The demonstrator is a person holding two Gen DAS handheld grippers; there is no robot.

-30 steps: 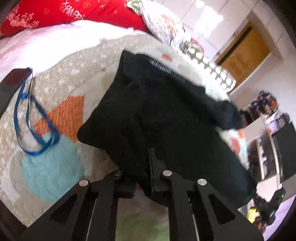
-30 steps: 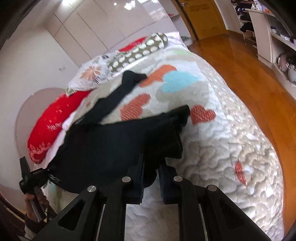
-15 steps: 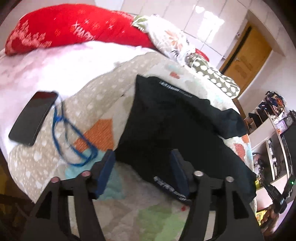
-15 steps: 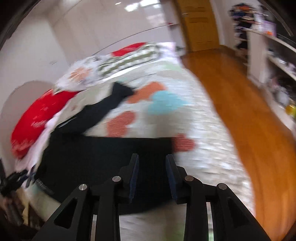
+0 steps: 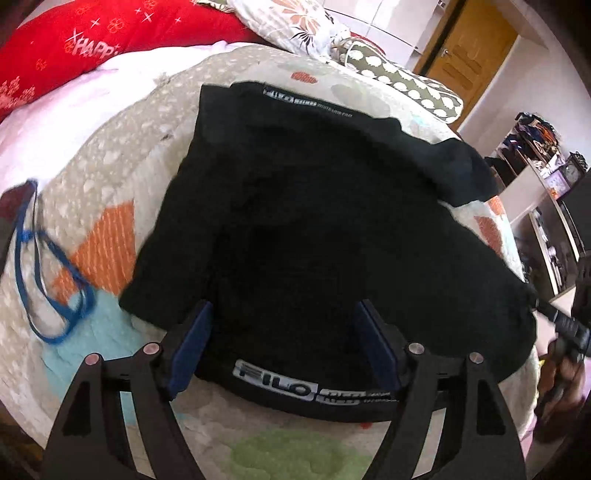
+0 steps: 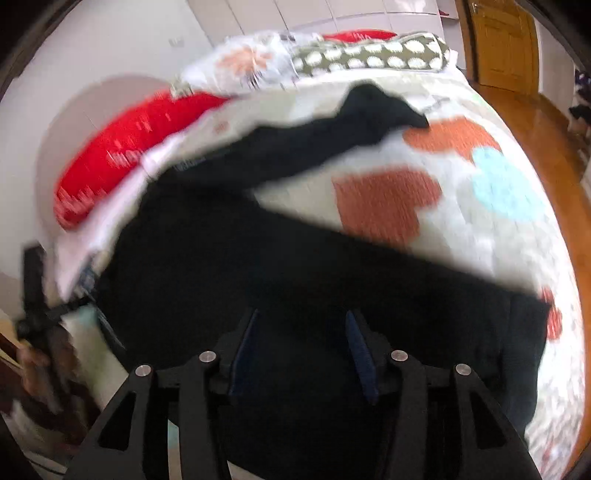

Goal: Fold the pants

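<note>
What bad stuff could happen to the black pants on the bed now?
The black pants lie flat, both claws open above them. One leg end sticks out sideways, so the next fold may come out crooked. The blue cord lies close beside the pants; the left claw might snag it.

Spread left gripper (image 5: 284, 343) over pants (image 5: 314, 221)

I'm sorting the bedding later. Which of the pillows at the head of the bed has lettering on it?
The red pillow, at the far left of the left wrist view. White "HAPP" letters show on it; the floral pillow and the olive polka-dot pillow carry only patterns.
</note>
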